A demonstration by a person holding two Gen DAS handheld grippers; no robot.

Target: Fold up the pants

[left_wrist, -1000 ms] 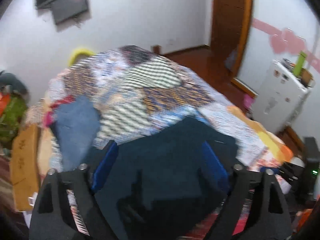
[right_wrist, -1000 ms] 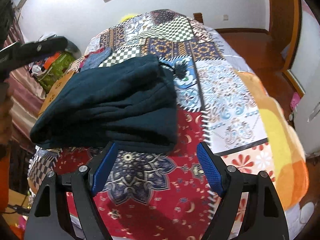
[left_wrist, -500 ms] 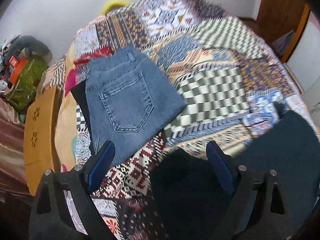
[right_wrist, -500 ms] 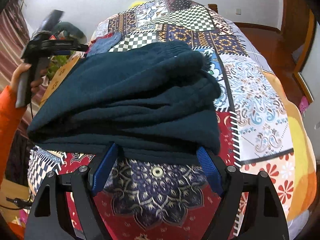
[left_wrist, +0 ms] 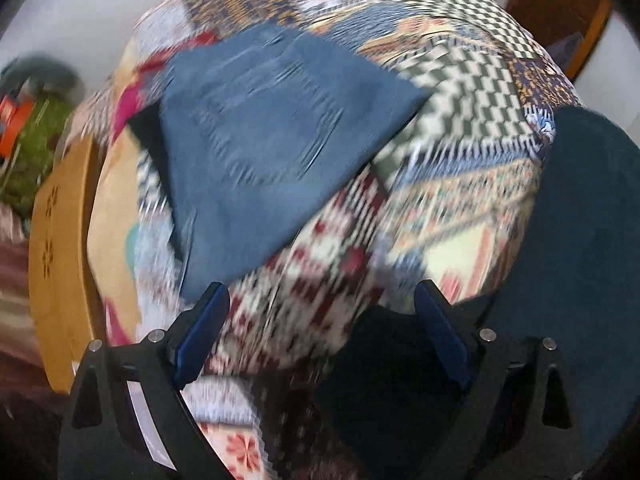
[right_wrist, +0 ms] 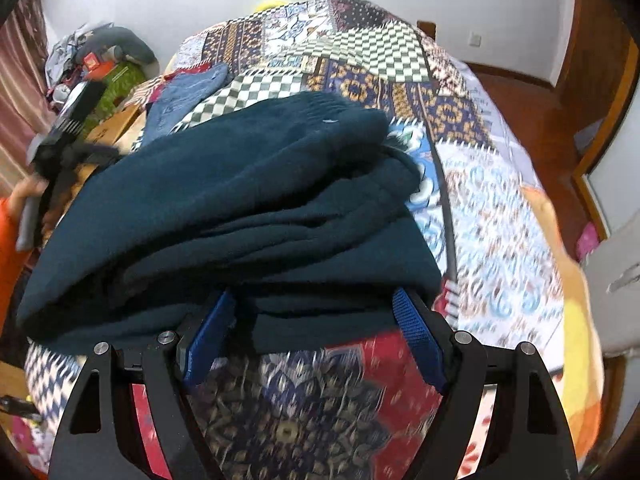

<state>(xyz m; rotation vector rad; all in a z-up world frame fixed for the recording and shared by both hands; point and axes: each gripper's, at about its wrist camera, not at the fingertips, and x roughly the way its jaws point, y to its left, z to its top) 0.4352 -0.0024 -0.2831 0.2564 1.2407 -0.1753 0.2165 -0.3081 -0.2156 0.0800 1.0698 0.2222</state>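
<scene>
Dark teal pants lie folded in a thick stack on the patchwork bedspread. My right gripper is open, its blue pads at the near edge of the stack, the fabric resting over the tips. My left gripper is open and empty above the bedspread, left of the teal pants, which fill the right side of its blurred view. It also shows in the right wrist view at the left, held in a hand beside the stack.
Folded blue jeans lie ahead of the left gripper, also seen in the right wrist view. A wooden board runs along the bed's left edge. Clutter sits by the wall. A wooden floor lies right.
My left gripper has swung left off the teal pants and now faces the jeans, closer than before. My right gripper has moved forward to the near edge of the teal stack.
</scene>
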